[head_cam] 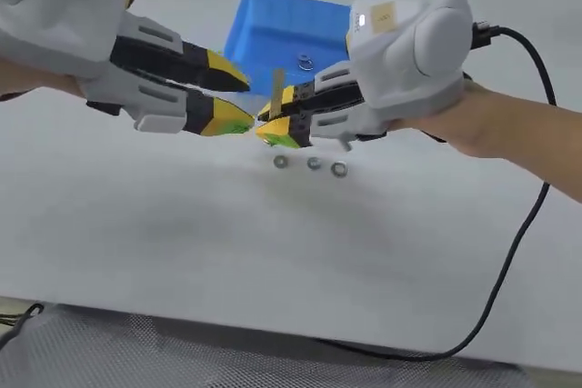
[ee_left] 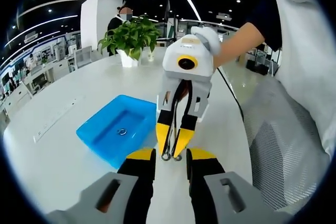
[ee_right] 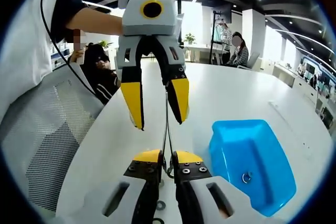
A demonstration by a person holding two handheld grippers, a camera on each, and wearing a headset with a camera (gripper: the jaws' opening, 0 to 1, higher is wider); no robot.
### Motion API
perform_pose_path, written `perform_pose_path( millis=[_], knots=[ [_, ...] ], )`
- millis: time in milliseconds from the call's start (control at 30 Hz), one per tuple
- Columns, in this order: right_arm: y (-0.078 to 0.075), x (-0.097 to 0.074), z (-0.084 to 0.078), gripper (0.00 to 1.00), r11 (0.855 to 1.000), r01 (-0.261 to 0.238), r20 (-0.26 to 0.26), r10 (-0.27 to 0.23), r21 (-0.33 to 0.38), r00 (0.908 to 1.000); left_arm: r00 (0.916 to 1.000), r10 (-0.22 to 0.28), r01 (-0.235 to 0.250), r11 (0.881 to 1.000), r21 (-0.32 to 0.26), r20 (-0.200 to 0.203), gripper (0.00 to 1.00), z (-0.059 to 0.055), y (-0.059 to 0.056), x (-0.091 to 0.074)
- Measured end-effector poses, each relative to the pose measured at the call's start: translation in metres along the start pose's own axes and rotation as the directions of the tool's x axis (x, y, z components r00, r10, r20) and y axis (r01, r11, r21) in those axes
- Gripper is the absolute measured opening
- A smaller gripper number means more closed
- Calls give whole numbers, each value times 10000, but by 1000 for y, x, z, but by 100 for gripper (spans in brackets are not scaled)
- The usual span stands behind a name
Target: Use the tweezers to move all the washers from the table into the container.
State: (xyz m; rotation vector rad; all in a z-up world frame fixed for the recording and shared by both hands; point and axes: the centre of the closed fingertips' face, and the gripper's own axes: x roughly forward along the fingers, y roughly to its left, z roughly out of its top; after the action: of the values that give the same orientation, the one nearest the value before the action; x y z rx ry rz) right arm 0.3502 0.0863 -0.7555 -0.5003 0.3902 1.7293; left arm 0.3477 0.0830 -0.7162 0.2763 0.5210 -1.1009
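- Completed: one washer lies on the floor of the blue container.
- Outstanding: three washers sit in a short row on the worktop, near the container and just beneath the two grippers.
- Right gripper: fingers clenched on the tweezers, which project forward from between them.
- Left gripper: fingers released, standing either side of the tweezers' free end with a gap showing on both sides.
- Tweezer tips: too small to tell whether they carry a washer.
- Assessment: the task appears to be at an early stage, with one of the four visible washers delivered. Three pick-and-transfer cycles likely remain.
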Motion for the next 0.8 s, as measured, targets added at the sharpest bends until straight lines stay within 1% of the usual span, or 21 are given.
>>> perform_pose_path(
  millis=[100, 167, 233, 333, 367, 433, 533, 600, 633, 700, 733, 800],
  knots=[
    [-1, -3, 1, 9, 10000, 36, 15, -36, -36, 10000, 9999, 136, -136, 9998, -153, 3, 31, -4, 0, -6],
    [-2, -7, 6, 9, 9999, 109, 66, -108, -69, 9999, 9996, 267, -265, 9993, -278, 50, 33, -5, 1, -10],
    [-2, -11, 11, 9, 9998, 182, 97, -181, -114, 9998, 9992, 402, -401, 9983, -429, 25, 39, -8, 2, -14],
    [-6, -15, 15, 9, 9995, 289, 174, -286, -158, 9994, 9980, 626, -623, 9969, -475, 59, 46, -10, 4, -19],
    [-7, -16, 17, 9, 9993, 318, 196, -315, -191, 9993, 9970, 767, -763, 9958, -498, 59, 49, -11, 5, -21],
    [-8, -20, 23, 9, 9990, 369, 226, -363, -260, 9991, 9962, 866, -863, 9946, -572, 30, 54, -13, 7, -23],
    [-12, -26, 31, 9, 9983, 437, 322, -424, -394, 9986, 9951, 990, -987, 9931, -639, 19, 56, -15, 8, -27],
    [-13, -29, 37, 9, 9977, 472, 377, -454, -477, 9983, 9925, 1220, -1212, 9903, -679, 73, 61, -18, 13, -30],
    [-14, -32, 40, 9, 9974, 502, 416, -481, -511, 9980, 9895, 1442, -1433, 9870, -728, 71, 66, -19, 16, -32],
    [-16, -35, 45, 9, 9965, 529, 375, -505, -644, 9980, 9856, 1689, -1683, 9821, -851, 1, 75, -23, 20, -34],
    [-17, -37, 47, 9, 9961, 546, 358, -522, -697, 9980, 9842, 1772, -1766, 9806, -845, -5, 76, -25, 22, -35],
    [-21, -41, 51, 9, 9955, 568, 361, -542, -760, 9979, 9827, 1850, -1840, 9794, -829, 42, 76, -27, 22, -37]
  ],
)
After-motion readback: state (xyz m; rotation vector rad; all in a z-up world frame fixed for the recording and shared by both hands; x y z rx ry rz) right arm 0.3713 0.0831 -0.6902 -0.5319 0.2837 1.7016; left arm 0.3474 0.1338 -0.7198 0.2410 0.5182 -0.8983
